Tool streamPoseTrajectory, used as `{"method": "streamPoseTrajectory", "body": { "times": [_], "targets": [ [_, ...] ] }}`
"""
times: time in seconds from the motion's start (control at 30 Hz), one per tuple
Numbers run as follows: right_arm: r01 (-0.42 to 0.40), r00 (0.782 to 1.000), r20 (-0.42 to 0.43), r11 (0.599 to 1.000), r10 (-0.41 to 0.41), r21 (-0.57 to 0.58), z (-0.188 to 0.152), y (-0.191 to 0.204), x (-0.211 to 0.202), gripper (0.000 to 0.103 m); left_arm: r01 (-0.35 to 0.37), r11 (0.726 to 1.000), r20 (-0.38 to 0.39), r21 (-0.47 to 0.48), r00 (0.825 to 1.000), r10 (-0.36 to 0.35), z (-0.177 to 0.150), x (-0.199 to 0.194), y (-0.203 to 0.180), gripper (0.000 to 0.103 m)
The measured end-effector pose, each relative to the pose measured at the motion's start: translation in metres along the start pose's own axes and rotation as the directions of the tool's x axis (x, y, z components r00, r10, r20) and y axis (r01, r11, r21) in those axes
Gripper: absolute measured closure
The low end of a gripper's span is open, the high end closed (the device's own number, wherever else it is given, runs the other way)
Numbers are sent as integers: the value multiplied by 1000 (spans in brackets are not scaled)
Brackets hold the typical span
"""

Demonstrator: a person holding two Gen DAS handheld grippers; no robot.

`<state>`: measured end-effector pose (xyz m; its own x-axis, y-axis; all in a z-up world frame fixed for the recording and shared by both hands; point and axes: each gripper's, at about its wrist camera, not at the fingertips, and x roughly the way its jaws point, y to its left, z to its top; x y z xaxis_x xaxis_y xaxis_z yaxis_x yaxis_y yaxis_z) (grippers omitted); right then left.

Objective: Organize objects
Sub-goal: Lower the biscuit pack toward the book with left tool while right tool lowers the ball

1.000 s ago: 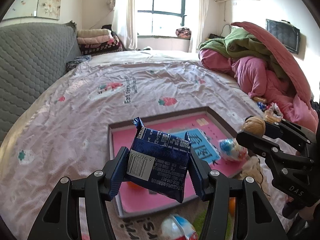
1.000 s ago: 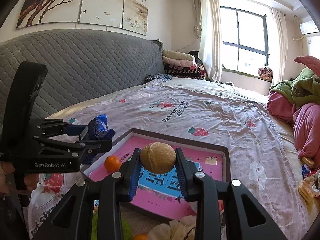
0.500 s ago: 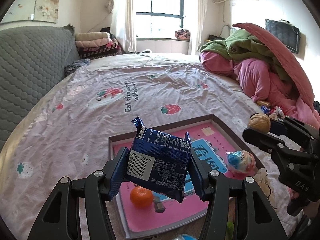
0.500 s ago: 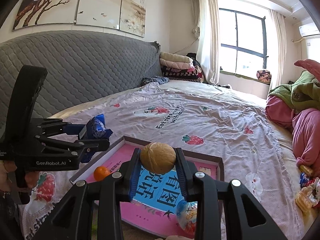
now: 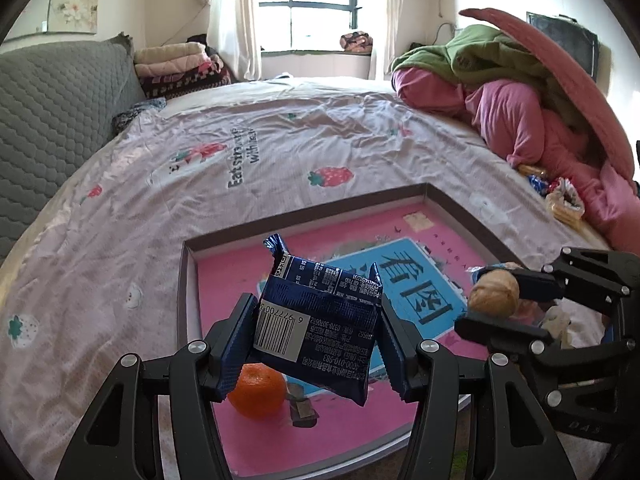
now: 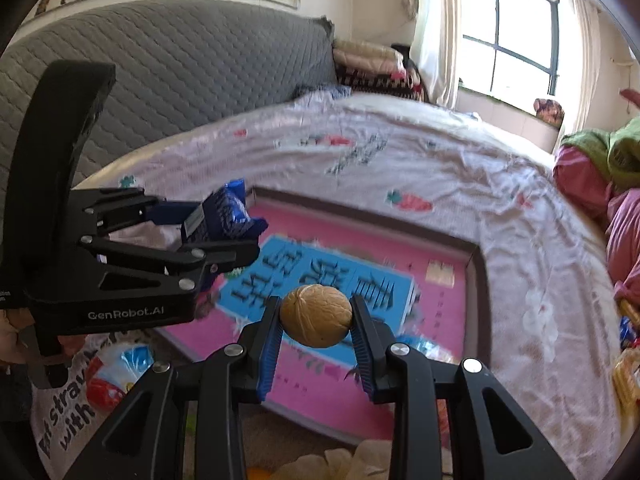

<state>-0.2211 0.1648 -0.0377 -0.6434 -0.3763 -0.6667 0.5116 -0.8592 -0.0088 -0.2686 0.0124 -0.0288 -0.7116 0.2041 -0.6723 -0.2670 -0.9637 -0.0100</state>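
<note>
My left gripper (image 5: pixel 316 332) is shut on a dark blue snack packet (image 5: pixel 320 328), held above the near left part of a shallow pink-lined box (image 5: pixel 440 196) on the bed. An orange (image 5: pixel 258 390) and a small brown piece (image 5: pixel 302 408) lie in the box just under the packet. My right gripper (image 6: pixel 316 320) is shut on a walnut (image 6: pixel 316 316) over the box's near side (image 6: pixel 476 276). Each gripper shows in the other's view: the left gripper (image 6: pixel 224 232) with the packet (image 6: pixel 226 216), the right gripper (image 5: pixel 496 304) with the walnut (image 5: pixel 494 294).
A round red, white and blue wrapped item (image 6: pixel 116 372) lies on the strawberry-print sheet near the box. Wrapped snacks (image 5: pixel 560 200) sit by a heap of pink and green bedding (image 5: pixel 520 92). A grey quilted headboard (image 6: pixel 180 72) runs along the left. Folded blankets (image 5: pixel 176 64) are stacked by the window.
Both grippers have come down and forward over the box with their loads still held. The orange has come into view under the packet, and the right gripper now points more steeply down.
</note>
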Motion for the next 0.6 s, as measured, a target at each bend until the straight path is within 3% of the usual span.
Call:
{"method": "streamPoseTrajectory", "body": {
  "times": [0.6],
  "targets": [
    [6,992,-129,1000,-8,-11,-21,5,26,69,27,999,-138,31,990,-23,-13,28,-13,44]
  ]
}}
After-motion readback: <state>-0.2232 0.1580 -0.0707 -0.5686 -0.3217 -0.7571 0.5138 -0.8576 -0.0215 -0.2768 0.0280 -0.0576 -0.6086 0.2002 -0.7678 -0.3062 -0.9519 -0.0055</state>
